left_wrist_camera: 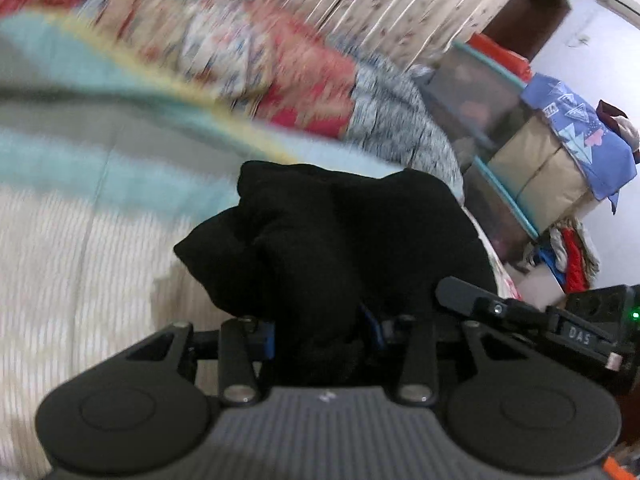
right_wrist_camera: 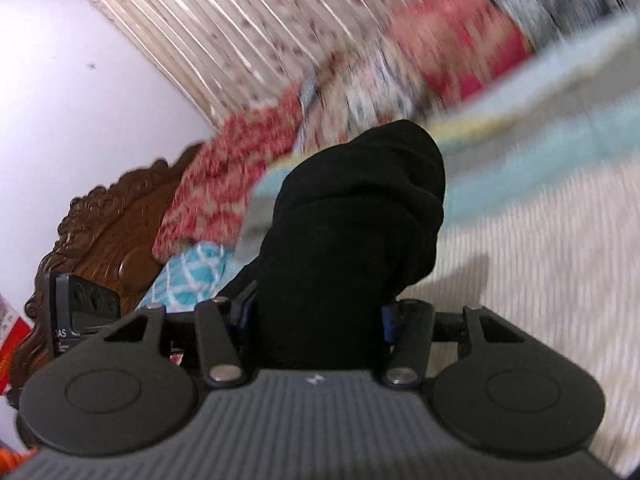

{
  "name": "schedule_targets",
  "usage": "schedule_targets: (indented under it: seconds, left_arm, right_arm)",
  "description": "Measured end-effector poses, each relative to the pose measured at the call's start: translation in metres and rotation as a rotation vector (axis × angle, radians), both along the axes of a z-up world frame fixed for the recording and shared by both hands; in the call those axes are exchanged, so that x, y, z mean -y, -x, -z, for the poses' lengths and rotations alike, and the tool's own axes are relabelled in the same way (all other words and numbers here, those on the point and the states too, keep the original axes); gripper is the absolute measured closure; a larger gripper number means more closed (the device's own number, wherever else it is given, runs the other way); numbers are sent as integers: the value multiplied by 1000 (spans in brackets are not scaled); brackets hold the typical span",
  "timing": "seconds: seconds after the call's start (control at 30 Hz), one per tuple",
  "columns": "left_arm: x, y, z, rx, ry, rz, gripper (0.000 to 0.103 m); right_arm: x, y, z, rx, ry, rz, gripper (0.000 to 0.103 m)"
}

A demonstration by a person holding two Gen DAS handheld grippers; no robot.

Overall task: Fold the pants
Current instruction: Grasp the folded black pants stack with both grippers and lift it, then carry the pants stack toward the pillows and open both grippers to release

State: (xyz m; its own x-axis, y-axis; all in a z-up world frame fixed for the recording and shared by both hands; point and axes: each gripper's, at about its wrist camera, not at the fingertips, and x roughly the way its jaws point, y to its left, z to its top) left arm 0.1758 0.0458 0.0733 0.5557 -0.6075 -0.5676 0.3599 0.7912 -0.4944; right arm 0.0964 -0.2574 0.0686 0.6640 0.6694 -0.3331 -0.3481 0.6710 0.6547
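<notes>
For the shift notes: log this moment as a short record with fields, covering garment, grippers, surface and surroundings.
garment: black pants, bunched, a wad in each gripper
left gripper: shut on black pants, fabric fills the gap
right gripper: shut on black pants, fabric fills the gap
surface: bed with cream ribbed cover under the bunched fabric
behind: teal striped sheet, red patterned quilt, pleated curtain
side: carved wooden headboard in the right wrist view
image quality: background motion-blurred

Pants (left_wrist_camera: 332, 248) bunched in both grippers, above bed (left_wrist_camera: 80, 280); quilt (left_wrist_camera: 248, 52) behind
</notes>
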Motion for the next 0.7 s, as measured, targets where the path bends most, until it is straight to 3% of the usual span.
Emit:
schedule_targets:
  seconds: [0.13, 0.27, 0.4, 0.43, 0.5, 0.57, 0.63, 0.7]
  left_arm:
    - [38, -70, -6, 74, -74, -6, 65]
    - [63, -127, 16, 94, -132, -37, 65]
    - [74, -167, 57, 8, -172, -117, 64]
    - [78, -175, 71, -18, -218, -128, 63]
    - [88, -181, 93, -27, -323, -149, 52]
    - [96, -175, 99, 35, -384, -172, 34]
    - [102, -172, 98, 43, -424, -192, 33]
    - [105, -167, 91, 20, -438, -213, 33]
  right_arm:
    - [11, -57, -7, 119, 50, 52, 46]
    - [19, -108, 15, 141, 69, 105, 46]
    - [25, -157, 57, 33, 41, 151, 46]
    - [25, -167, 69, -9, 45, 154, 46]
    - [19, -180, 93, -106, 111, 183, 44]
    - [17, -184, 105, -142, 183, 242, 39]
    - [21, -184, 109, -190, 147, 257, 34]
    - [16, -177, 101, -190, 189, 282, 28]
